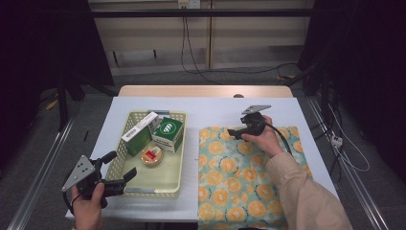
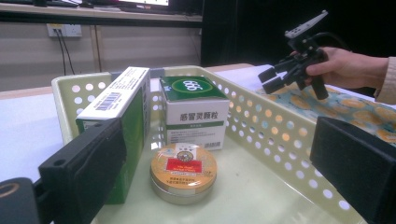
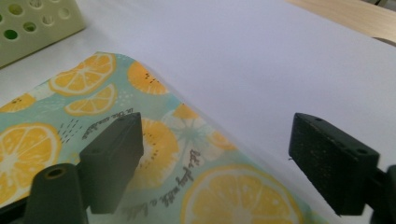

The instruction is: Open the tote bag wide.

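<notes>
Jaws apart, right gripper [image 1: 235, 131] hovers over cloth [image 1: 239, 177] beside basket [image 1: 178, 168]; left gripper [image 1: 125, 177] likewise apart.

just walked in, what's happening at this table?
A person holds a gripper in each hand. The right gripper hangs open over the far edge of the orange-print cloth, nothing pinched between its jaws. The left gripper sits open at the near corner of the yellow-green basket, which holds two green and white boxes and a round tin.
</notes>
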The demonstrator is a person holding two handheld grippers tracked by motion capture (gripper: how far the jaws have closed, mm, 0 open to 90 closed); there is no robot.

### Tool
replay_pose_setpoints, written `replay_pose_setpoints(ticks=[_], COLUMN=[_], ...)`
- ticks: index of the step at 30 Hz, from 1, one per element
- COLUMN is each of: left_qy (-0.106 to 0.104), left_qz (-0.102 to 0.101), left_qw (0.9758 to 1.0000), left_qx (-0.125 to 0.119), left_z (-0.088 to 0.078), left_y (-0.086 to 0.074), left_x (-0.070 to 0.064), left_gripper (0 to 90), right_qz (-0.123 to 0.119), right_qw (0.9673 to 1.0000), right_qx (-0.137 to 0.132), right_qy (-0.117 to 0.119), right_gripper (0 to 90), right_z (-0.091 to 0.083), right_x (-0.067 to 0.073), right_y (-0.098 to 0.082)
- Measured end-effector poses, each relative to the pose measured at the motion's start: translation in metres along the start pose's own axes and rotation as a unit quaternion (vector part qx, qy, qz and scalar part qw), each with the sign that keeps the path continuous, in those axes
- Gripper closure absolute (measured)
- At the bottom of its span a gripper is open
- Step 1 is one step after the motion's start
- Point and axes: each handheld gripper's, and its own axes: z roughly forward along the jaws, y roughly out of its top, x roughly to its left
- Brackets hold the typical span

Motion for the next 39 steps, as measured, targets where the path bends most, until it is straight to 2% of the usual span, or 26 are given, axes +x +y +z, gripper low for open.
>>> replay_pose_setpoints(ticks=[1,2,3,5,6,7,8,9,11,12,14,18,23,24,25,27,31,33,36,38,39], left_qy=[0.000,0.001,0.000,0.001,0.001,0.000,0.000,0.000,0.000,0.000,0.003,0.003,0.005,0.005,0.005,0.003,0.007,0.008,0.010,0.009,0.008], left_qz=[0.002,0.002,0.001,-0.001,-0.001,-0.002,-0.001,0.000,0.000,0.001,0.001,0.001,0.004,0.003,0.003,0.004,0.000,0.001,0.000,0.000,-0.001], left_qw=[1.0000,1.0000,1.0000,1.0000,1.0000,1.0000,1.0000,1.0000,1.0000,1.0000,1.0000,1.0000,1.0000,1.0000,1.0000,1.0000,1.0000,0.9999,0.9999,0.9999,0.9999], left_qx=[-0.002,-0.003,-0.003,-0.003,-0.003,-0.003,-0.002,-0.001,0.000,0.000,0.003,0.004,0.001,-0.001,-0.001,-0.001,-0.005,-0.006,-0.008,-0.009,-0.008], left_z=[0.000,0.000,0.000,0.000,0.001,0.001,0.001,0.001,0.002,0.002,0.002,0.002,0.001,0.000,0.000,0.001,0.000,-0.002,-0.003,-0.003,-0.003], left_y=[0.000,0.001,0.001,0.001,0.001,0.001,0.001,0.001,0.001,0.001,0.001,0.001,0.003,0.003,0.003,0.004,0.005,0.006,0.006,0.006,0.006], left_x=[0.000,-0.001,-0.001,-0.001,-0.001,-0.002,-0.002,-0.002,-0.003,-0.003,-0.004,-0.004,-0.005,-0.005,-0.006,-0.006,-0.007,-0.007,-0.007,-0.007,-0.007], left_gripper=[3.3,3.3,3.3,3.3,3.3,3.3,3.3,3.3,3.3,3.3,3.3,3.5,3.5,3.5,3.5,3.5,3.5,3.5,3.5,3.5,3.5], right_qz=[-0.003,-0.003,-0.006,-0.014,-0.018,-0.025,-0.023,-0.023,-0.024,-0.015,-0.006,-0.013,0.012,0.012,0.021,0.028,0.053,0.052,0.054,0.046,0.041], right_qw=[0.9999,0.9999,0.9998,0.9994,0.9989,0.9989,0.9990,0.9990,0.9987,0.9988,0.9985,0.9986,0.9996,0.9998,0.9997,0.9996,0.9980,0.9976,0.9978,0.9986,0.9988], right_qx=[0.009,0.009,0.015,0.024,0.030,0.029,0.027,0.027,0.028,0.030,0.030,0.031,0.004,0.001,-0.007,-0.010,-0.029,-0.026,-0.028,-0.025,-0.028], right_qy=[0.006,0.006,0.010,0.021,0.032,0.026,0.026,0.026,0.035,0.037,0.046,0.040,0.025,0.016,0.008,0.003,-0.020,-0.037,-0.029,-0.006,0.008], right_gripper=[26.0,26.0,30.4,47.6,48.3,50.1,54.5,54.5,75.6,83.4,89.9,90.0,90.0,90.0,90.0,90.0,90.0,90.0,90.0,89.7,84.0], right_z=[0.007,0.007,0.010,0.016,0.019,0.019,0.019,0.019,0.016,0.014,0.012,0.009,0.002,0.000,-0.003,-0.004,-0.009,-0.009,-0.007,-0.003,-0.001], right_x=[-0.001,-0.001,-0.001,0.001,0.003,0.005,0.005,0.005,0.003,0.002,-0.001,0.000,-0.009,-0.013,-0.022,-0.028,-0.053,-0.066,-0.074,-0.069,-0.066], right_y=[0.002,0.002,0.002,0.002,0.001,0.001,0.000,0.000,-0.001,-0.001,-0.003,-0.003,0.006,0.009,0.015,0.019,0.035,0.042,0.044,0.040,0.036])
